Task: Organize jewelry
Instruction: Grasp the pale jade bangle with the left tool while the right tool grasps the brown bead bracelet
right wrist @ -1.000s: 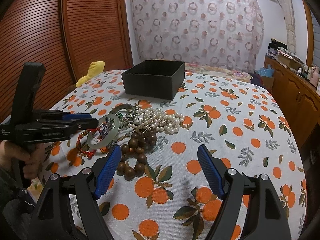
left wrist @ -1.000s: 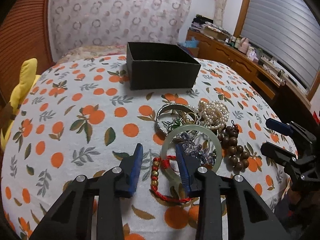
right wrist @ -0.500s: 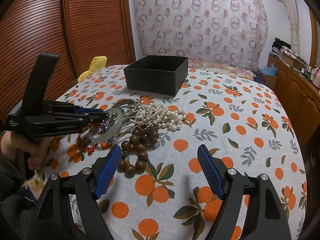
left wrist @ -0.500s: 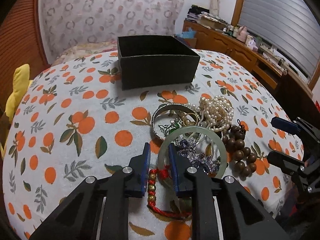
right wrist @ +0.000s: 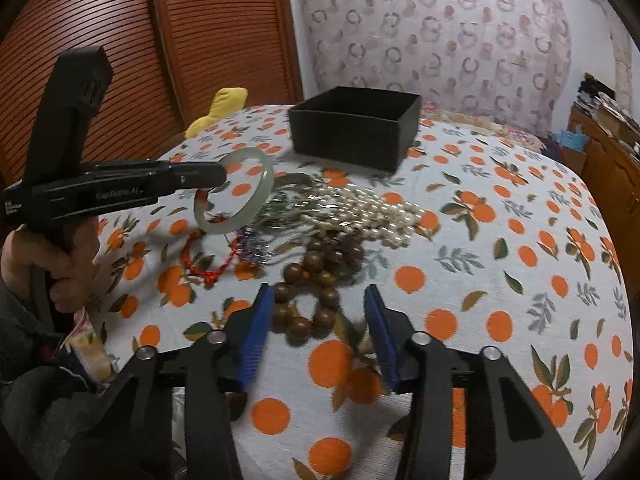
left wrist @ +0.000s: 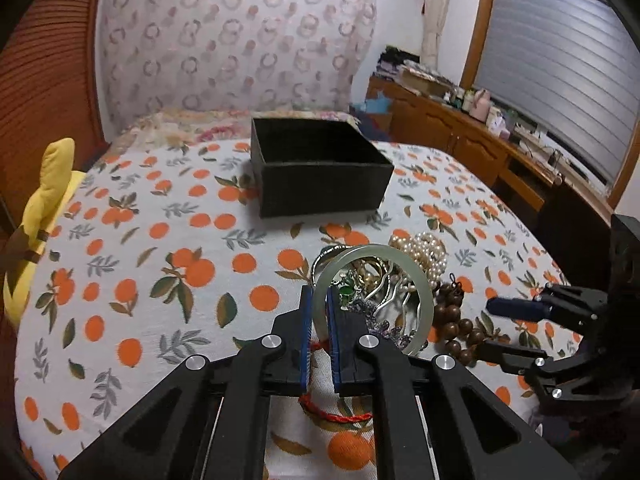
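The left gripper (left wrist: 318,312) pinches the near rim of the pale green, smooth jade bangle (right wrist: 256,196), raised above the jewellery pile. Carry it level to the far black square box (left wrist: 320,192). The right gripper (right wrist: 318,320), half spread with jaws just narrowing, flanks brown wooden beads (right wrist: 316,276).
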